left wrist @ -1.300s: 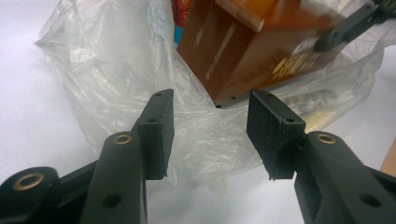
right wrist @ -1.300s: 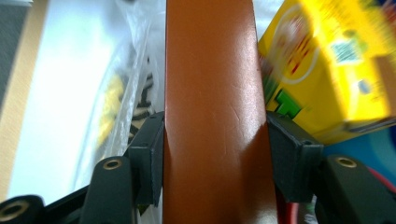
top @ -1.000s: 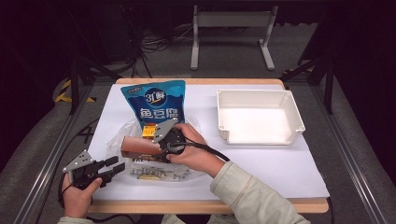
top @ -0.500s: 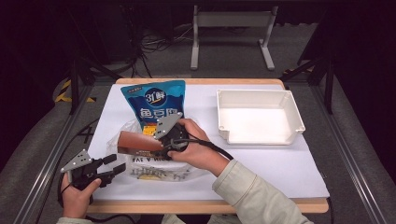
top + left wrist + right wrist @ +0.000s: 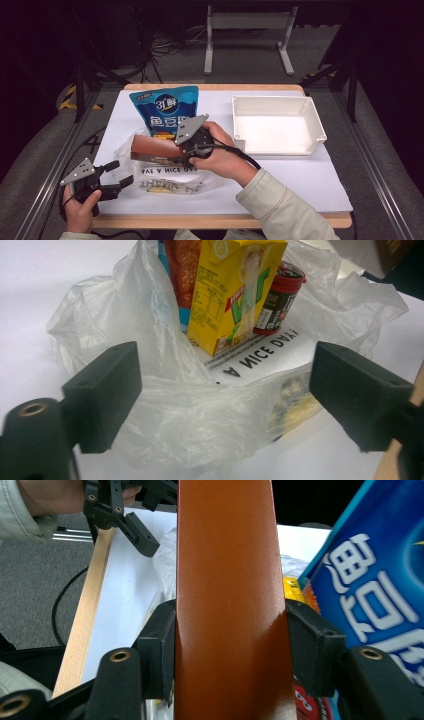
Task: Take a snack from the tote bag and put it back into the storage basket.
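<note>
Above the crumpled clear plastic bag [image 5: 165,175] at the table's near-left, the right gripper [image 5: 230,645] clamps a long glossy brown box [image 5: 155,149], seemingly lifting it out, while the left gripper [image 5: 116,176], its jaws just opened wide and empty, waits at the bag's edge.

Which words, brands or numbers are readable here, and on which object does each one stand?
"A NICE DAY": clear plastic bag, seen upside down.
"鱼豆腐": blue snack pouch; its round logo is too blurred.
Yellow drink carton: print too small to read.
Red-capped jar: label unreadable.
</note>
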Available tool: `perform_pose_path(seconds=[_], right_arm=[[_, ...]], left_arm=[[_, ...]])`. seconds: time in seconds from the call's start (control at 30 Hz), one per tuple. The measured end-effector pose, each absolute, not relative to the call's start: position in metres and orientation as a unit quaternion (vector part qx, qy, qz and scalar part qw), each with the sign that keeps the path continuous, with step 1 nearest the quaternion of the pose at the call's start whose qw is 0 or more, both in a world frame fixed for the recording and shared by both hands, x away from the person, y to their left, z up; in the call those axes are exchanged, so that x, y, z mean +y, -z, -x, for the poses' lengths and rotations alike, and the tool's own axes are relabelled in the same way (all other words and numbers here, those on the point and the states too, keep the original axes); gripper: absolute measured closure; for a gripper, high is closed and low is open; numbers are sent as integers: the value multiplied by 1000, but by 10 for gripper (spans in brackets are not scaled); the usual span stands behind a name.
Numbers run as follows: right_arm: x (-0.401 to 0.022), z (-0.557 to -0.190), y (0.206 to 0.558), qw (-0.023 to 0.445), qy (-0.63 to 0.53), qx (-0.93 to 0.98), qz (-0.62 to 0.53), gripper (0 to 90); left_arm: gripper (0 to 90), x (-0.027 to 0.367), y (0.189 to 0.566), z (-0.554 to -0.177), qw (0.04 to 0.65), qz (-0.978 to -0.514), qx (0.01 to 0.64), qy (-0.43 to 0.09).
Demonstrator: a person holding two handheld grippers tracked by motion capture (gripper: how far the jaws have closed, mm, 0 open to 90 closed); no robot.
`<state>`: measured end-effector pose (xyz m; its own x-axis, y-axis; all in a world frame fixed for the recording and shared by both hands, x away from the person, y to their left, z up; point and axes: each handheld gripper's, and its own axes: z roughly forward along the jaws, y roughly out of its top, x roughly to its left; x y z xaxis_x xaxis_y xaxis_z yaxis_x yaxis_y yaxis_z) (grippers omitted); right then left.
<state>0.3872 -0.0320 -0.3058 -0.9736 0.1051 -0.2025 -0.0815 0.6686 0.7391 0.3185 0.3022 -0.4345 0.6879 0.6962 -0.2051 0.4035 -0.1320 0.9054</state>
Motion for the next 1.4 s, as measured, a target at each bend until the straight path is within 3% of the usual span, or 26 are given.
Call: perform_pose_path(seconds=[0.2,0.67,1.4], right_arm=[[-45,-386,295,118,-412,904,-10,437],[-69,-389,278,126,-418,900,-11,436],[-117,-395,260,148,-418,896,-37,435]], left_arm=[[17,303,435,-319,555,-744,351,-126],[13,304,432,-315,535,-751,353,-161],[11,303,437,-315,522,-759,348,-173]])
